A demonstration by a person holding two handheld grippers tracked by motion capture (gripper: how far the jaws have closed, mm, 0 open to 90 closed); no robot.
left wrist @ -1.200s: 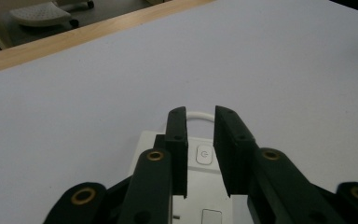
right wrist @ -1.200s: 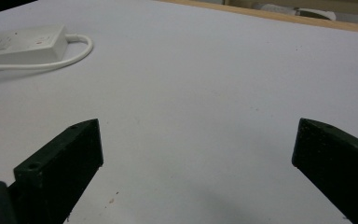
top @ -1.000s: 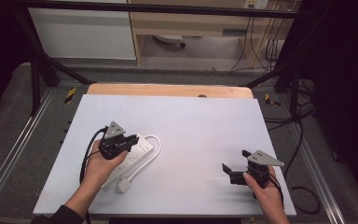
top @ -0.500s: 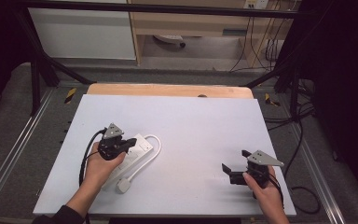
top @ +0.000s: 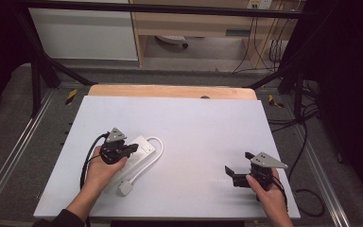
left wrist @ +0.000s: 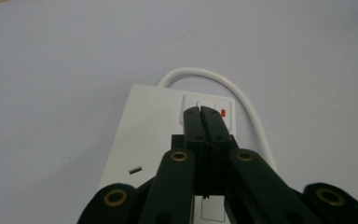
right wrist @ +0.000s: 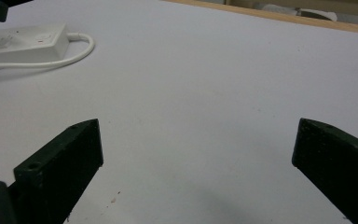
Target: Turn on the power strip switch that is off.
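Note:
A white power strip (top: 142, 152) lies on the left of the white table top (top: 194, 127); its white cable (top: 159, 145) loops round to a plug (top: 125, 187) near the front edge. My left gripper (top: 133, 148) hovers over the strip, shut with nothing between its jaws. In the left gripper view its closed tips (left wrist: 200, 110) point at the strip's rocker switch (left wrist: 206, 101), beside a small red mark (left wrist: 223, 112); whether they touch is unclear. My right gripper (top: 232, 174) stands open near the front right, jaws wide apart (right wrist: 198, 144) over bare table, the power strip (right wrist: 25, 42) far off.
A wooden strip (top: 170, 91) runs along the table's far edge. Metal frame rails (top: 21, 142) border both sides, and cables trail on the floor at the right (top: 307, 137). A pale cabinet (top: 82, 33) stands beyond the table.
My left gripper has shifted slightly over the power strip, staying shut. The right gripper has not moved.

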